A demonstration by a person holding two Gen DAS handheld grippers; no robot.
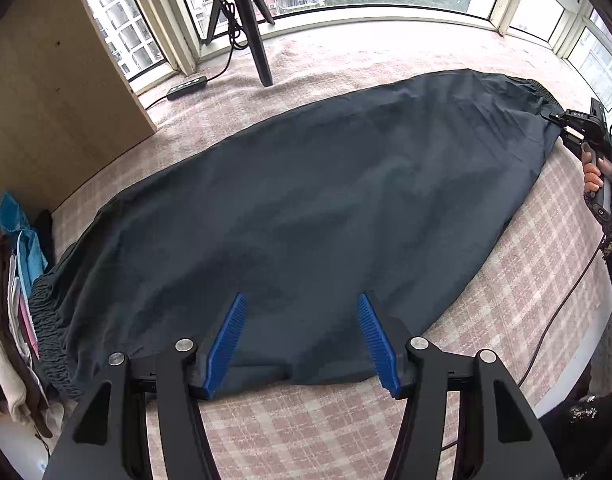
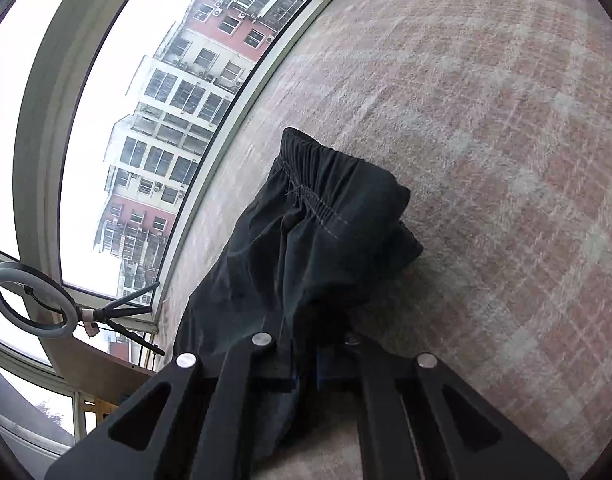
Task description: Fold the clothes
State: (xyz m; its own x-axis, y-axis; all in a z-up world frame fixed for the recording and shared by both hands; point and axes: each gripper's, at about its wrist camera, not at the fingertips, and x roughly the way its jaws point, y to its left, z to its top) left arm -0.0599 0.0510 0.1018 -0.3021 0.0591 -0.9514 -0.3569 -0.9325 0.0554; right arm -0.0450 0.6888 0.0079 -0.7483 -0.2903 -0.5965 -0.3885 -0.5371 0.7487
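Observation:
A dark navy pair of trousers (image 1: 306, 208) lies spread across a pink checked blanket (image 1: 306, 420), its elastic waistband (image 1: 46, 328) bunched at the left. My left gripper (image 1: 302, 336) is open, its blue pads over the garment's near edge, holding nothing. My right gripper (image 1: 553, 118) grips the garment's far right end, held by a hand (image 1: 595, 172). In the right wrist view the right gripper (image 2: 306, 372) is shut on the gathered dark fabric (image 2: 306, 240), which drapes over its fingers; the elastic hem (image 2: 325, 184) shows above.
A black tripod (image 1: 246, 20) and a cable with a switch (image 1: 186, 88) stand at the back by the windows. A wooden panel (image 1: 46, 100) is at the left, with stacked clothes (image 1: 14, 300) below it. A ring light (image 2: 30, 300) shows by the window.

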